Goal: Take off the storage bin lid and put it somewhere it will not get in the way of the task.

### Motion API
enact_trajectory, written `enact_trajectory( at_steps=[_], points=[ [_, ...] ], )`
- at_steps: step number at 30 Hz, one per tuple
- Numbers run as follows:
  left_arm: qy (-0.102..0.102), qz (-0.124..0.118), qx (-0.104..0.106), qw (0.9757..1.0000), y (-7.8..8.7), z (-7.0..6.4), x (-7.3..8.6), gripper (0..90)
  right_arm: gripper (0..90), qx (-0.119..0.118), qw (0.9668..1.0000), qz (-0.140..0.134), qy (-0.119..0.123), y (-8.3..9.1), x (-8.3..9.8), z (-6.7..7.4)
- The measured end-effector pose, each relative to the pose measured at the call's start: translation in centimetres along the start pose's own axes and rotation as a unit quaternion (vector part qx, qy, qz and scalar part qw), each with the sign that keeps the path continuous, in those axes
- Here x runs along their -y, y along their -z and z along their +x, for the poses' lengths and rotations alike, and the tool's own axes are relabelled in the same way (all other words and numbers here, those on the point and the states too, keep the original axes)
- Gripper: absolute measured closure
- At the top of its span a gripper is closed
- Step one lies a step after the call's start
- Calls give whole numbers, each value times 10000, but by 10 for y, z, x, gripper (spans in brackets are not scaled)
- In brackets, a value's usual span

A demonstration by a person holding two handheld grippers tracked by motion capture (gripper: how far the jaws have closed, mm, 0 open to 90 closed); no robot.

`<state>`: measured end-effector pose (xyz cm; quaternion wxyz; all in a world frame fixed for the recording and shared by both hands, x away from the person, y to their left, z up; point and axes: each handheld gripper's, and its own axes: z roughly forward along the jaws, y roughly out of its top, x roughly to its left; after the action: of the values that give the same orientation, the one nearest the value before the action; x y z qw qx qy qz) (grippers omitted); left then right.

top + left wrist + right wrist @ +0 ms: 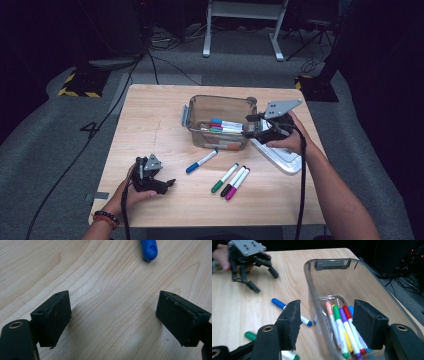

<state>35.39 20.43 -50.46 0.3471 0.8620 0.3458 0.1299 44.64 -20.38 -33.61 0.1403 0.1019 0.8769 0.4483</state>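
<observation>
Overhead view first: left gripper (162, 185) rests on the pale wooden table (150, 120), its fingers spread and empty, with the blue-capped white marker (201, 161) lying on the wood just beyond the fingertips. Further past that, three loose markers lie side by side: green-capped (224, 178), black-capped (233, 181) and magenta-capped (238, 184). Right gripper (248, 126) hangs at the near-right edge of the clear plastic rectangular bin (220, 97), fingers pointing into it; the bundle of coloured markers (225, 126) lies in the bin just ahead of the fingertips. A white lid (280, 157) lies under that hand

Left gripper view: both black pads (55, 317) stand wide apart, released, bare wood between them; the blue cap (149, 250) sits ahead of them, toward the right-hand pad, not touching

Right gripper view: fingers (369, 325) parted and grasping nothing, straddling the bin wall (312, 290). The marker bundle (342, 325) lies on the bin floor between and below the pads, apart from them. Outside the left-hand pad lie the blue-capped marker (287, 308) and the green-capped one (250, 335); the other gripper (265, 281) sits far beyond, fingers splayed
</observation>
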Motion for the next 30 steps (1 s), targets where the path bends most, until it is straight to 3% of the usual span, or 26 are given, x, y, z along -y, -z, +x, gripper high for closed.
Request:
enact_trajectory(
  at_steps=[6,10,15,21,30],
  points=[
    [0,0,0,10000,0,0,0,133,394,-96,9998,-165,26,23,27,24],
    [-1,0,1,10000,0,0,0,133,391,-267,9995,-148,37,21,48,41],
    [0,-1,-2,10000,0,0,0,133,396,-589,9982,64,40,1,75,65],
    [-1,-2,3,10000,0,0,0,133,422,-1110,9932,329,128,-30,98,91],
    [-1,-1,2,10000,0,0,0,133,432,-1448,9878,526,238,-57,109,107]
  ],
)
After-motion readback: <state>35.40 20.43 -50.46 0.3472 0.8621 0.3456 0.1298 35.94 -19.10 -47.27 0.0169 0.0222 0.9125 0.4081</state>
